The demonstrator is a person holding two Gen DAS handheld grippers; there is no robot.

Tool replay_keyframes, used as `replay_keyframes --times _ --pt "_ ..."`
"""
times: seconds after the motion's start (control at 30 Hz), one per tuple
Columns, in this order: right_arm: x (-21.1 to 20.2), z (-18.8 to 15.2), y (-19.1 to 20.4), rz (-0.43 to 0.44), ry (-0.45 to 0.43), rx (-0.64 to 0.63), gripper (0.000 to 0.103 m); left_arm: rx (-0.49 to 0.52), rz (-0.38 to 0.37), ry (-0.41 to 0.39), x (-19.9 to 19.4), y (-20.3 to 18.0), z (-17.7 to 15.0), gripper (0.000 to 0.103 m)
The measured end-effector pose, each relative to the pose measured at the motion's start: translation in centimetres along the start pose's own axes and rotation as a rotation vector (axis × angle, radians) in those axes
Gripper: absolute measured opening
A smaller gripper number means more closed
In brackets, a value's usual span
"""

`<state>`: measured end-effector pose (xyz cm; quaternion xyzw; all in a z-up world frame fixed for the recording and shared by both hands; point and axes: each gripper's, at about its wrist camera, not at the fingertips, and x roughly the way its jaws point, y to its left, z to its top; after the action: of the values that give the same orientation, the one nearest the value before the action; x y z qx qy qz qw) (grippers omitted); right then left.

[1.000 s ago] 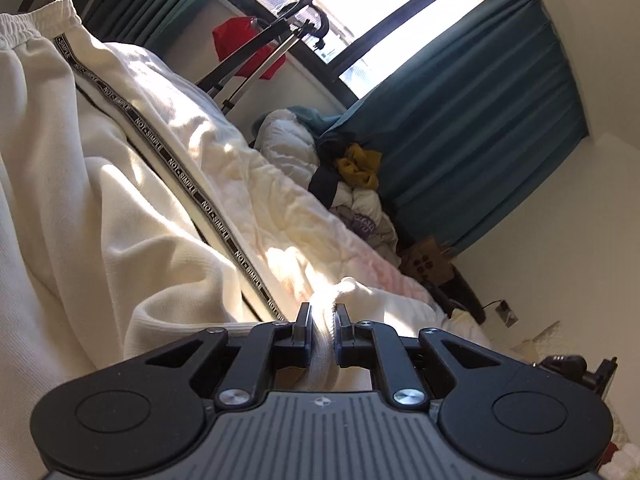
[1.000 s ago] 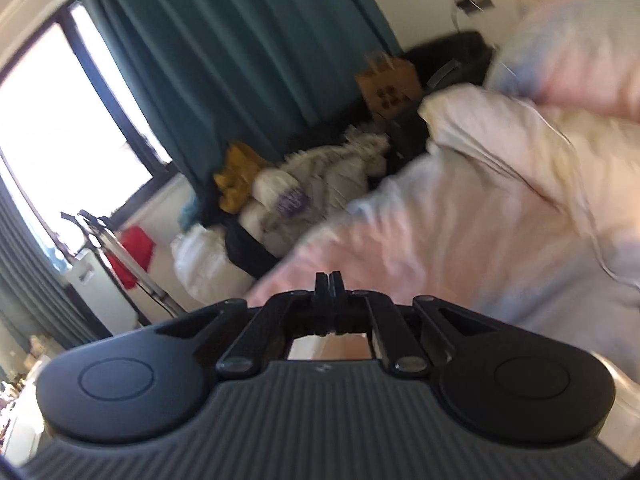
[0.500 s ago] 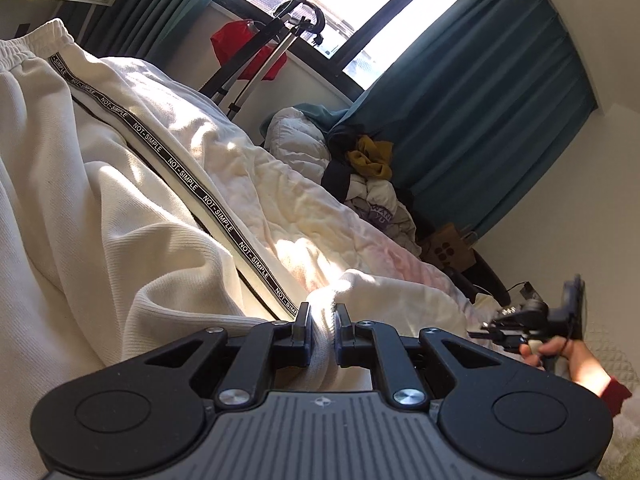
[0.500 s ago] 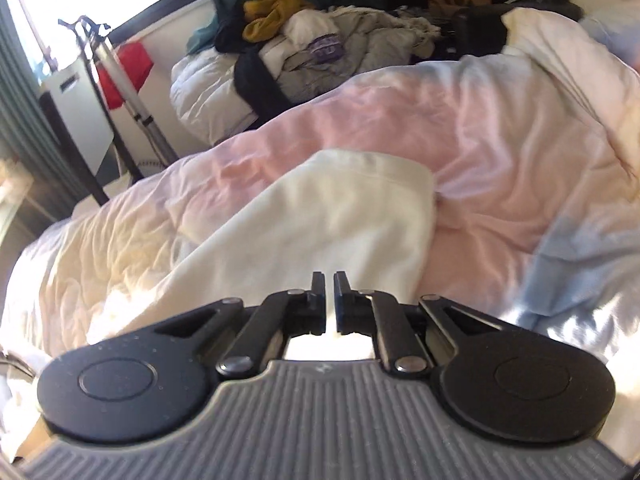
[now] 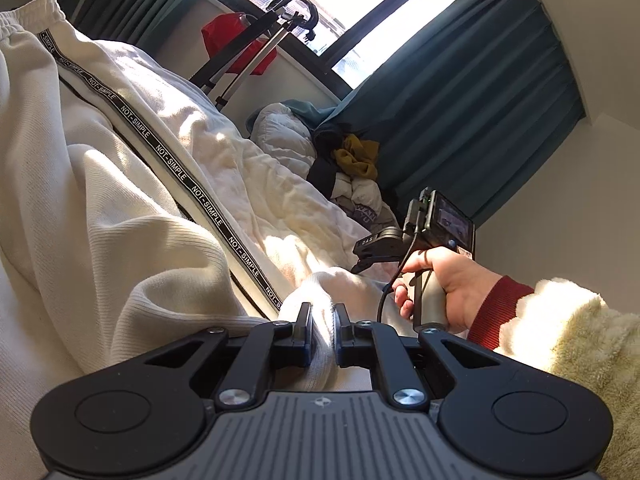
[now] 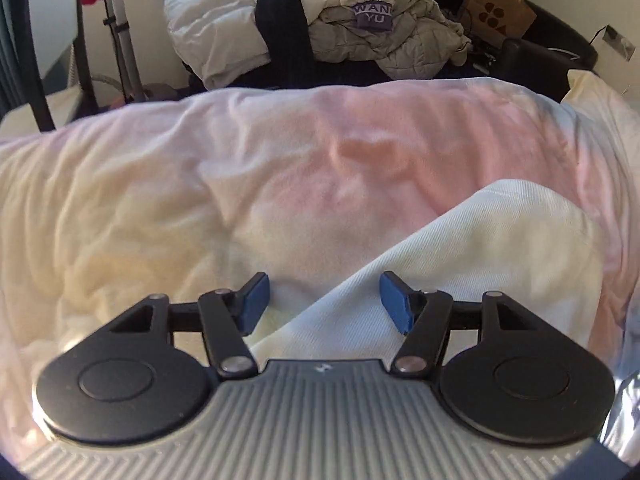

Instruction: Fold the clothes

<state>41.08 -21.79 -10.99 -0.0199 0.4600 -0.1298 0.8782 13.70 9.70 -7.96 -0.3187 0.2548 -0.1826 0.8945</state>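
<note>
White sweatpants lie spread across the bed, a cuff clenched in the left gripper, while the right gripper, closed a second ago, now opens above the other cuff, ready to grasp.

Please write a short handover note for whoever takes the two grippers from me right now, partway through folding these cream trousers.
Left gripper: shut on a trouser cuff.
Right gripper: jaws opening, nothing pinched; it hangs over the edge of the other leg, pads not pressing the cloth.
The cream trousers lie along the bed duvet, waistband at the far end.
Done: one cuff gripped.
Left: probably close the right gripper on the second leg end, then bring both cuffs toward the waistband.
</note>
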Motion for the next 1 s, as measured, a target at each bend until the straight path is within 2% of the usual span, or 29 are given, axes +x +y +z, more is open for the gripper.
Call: replay_keyframes --times 0.07,0.17,0.23,0.33,0.53,0.6,0.67,0.77,0.83,1.0 --pt "0.4 -0.1 0.3 -0.064 -0.001 -0.003 0.063 -0.005 -0.002 0.003 0.1 0.2 0.1 0.010" --pt "0.3 -0.4 -0.3 -0.086 -0.018 0.056 0.057 -0.015 -0.005 0.002 0.2 0.2 0.2 0.010" --pt "-0.1 -0.5 -0.8 -0.083 -0.014 0.069 0.027 -0.016 -0.007 0.001 0.1 0.2 0.2 0.010" --pt "-1.1 -0.6 -2.1 -0.056 -0.008 0.114 0.010 -0.010 -0.005 0.001 0.1 0.1 0.3 0.010" --pt "-6.8 -0.6 -7.1 0.015 -0.096 0.194 0.007 0.039 0.005 -0.002 0.0 -0.7 0.1 0.010" --pt "-9.4 -1.2 -10.1 0.035 -0.133 0.236 0.007 0.062 0.002 -0.002 -0.2 -1.1 -0.1 0.010" --pt "-11.6 -2.5 -13.3 0.057 -0.161 0.281 0.007 0.075 -0.005 -0.003 -0.5 -1.5 -0.2 0.010" --pt "-14.3 -6.3 -19.2 0.083 -0.176 0.381 0.006 0.082 -0.019 -0.008 -1.3 -1.9 -0.3 0.010" --pt "-14.6 -9.9 -23.0 0.108 -0.145 0.467 0.006 0.081 -0.027 0.008 -1.6 -2.2 -0.5 0.010" --pt "-11.9 -19.1 -30.3 0.149 0.044 0.670 0.006 0.132 0.008 0.062 -1.8 -3.4 -1.8 0.010"
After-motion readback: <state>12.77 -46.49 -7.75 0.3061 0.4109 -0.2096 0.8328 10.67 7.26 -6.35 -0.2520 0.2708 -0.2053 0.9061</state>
